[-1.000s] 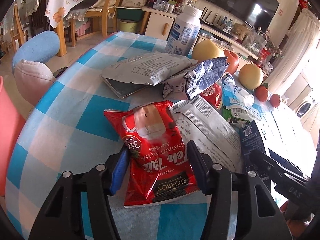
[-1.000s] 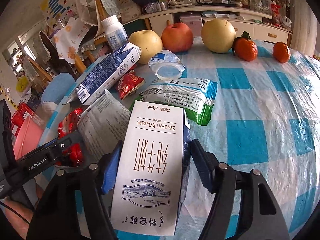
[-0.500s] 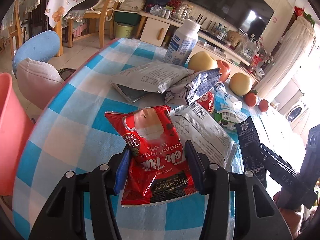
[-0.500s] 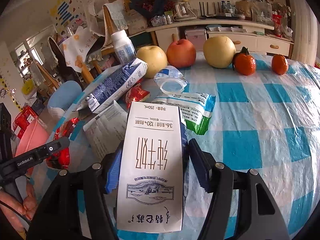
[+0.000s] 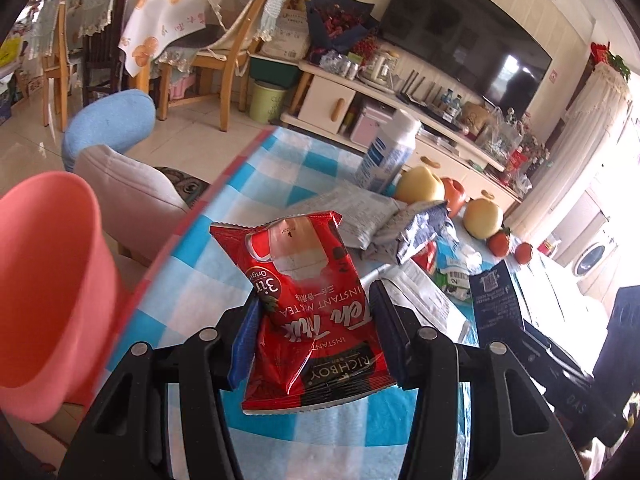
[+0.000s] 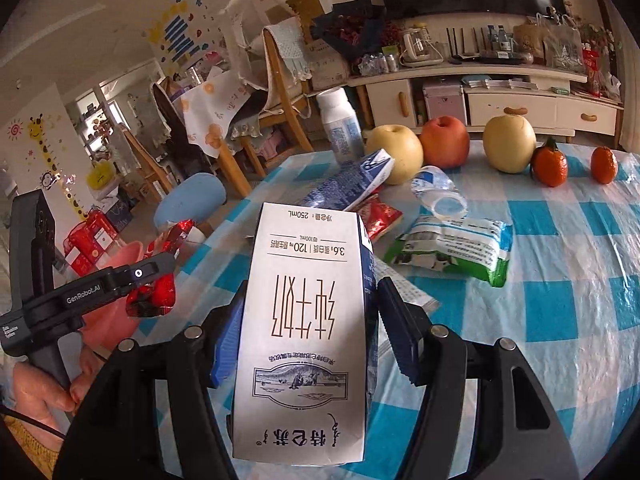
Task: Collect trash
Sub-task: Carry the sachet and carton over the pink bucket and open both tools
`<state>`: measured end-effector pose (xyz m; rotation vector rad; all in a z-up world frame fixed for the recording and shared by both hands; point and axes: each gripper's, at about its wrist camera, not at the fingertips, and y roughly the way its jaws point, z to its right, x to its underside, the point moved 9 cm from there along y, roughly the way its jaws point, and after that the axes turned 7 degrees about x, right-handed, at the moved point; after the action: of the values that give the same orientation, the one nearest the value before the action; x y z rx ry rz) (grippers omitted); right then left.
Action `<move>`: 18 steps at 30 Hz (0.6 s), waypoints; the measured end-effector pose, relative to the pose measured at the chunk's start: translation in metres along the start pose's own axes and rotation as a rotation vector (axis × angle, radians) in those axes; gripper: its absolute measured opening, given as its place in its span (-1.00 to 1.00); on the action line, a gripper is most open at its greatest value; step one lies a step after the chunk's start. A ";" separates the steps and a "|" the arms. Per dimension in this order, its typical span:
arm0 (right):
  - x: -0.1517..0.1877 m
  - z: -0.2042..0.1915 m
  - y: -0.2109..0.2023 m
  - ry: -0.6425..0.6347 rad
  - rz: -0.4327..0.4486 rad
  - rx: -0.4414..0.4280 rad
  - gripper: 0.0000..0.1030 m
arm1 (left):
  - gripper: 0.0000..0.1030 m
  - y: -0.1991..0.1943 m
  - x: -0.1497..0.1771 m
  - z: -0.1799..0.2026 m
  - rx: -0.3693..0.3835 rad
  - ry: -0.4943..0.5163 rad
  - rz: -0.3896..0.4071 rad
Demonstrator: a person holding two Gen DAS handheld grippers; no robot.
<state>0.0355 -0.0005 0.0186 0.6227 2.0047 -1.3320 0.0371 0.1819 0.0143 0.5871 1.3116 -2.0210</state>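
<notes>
Both packs have come up off the counter point(image 5: 192, 284) since a moment ago, and the pink bin point(image 5: 48, 280) now shows at our left. Our left tongs point(image 5: 316, 332) squeeze the red tea bag point(image 5: 308, 304). Our right tongs point(image 6: 308, 332) squeeze the white milk box point(image 6: 304, 320). We should keep both grips tight, carry them over the bin's rim, and only then let go.
</notes>
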 end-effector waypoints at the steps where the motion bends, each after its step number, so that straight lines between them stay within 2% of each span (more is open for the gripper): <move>1: 0.000 -0.009 0.000 0.000 -0.004 -0.011 0.23 | 0.03 -0.005 -0.003 -0.004 -0.016 0.000 0.012; 9: -0.021 -0.083 -0.001 0.012 0.006 -0.124 0.23 | 0.03 -0.044 -0.026 -0.054 -0.125 -0.067 0.102; 14: -0.034 -0.154 0.009 -0.058 -0.003 -0.201 0.23 | 0.03 -0.074 -0.038 -0.108 -0.219 -0.157 0.161; 18: -0.039 -0.214 0.020 -0.135 -0.017 -0.254 0.23 | 0.03 -0.101 -0.043 -0.159 -0.292 -0.270 0.206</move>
<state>0.0223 0.2039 0.0938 0.3893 2.0283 -1.0749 -0.0038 0.3690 0.0426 0.2887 1.2915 -1.6386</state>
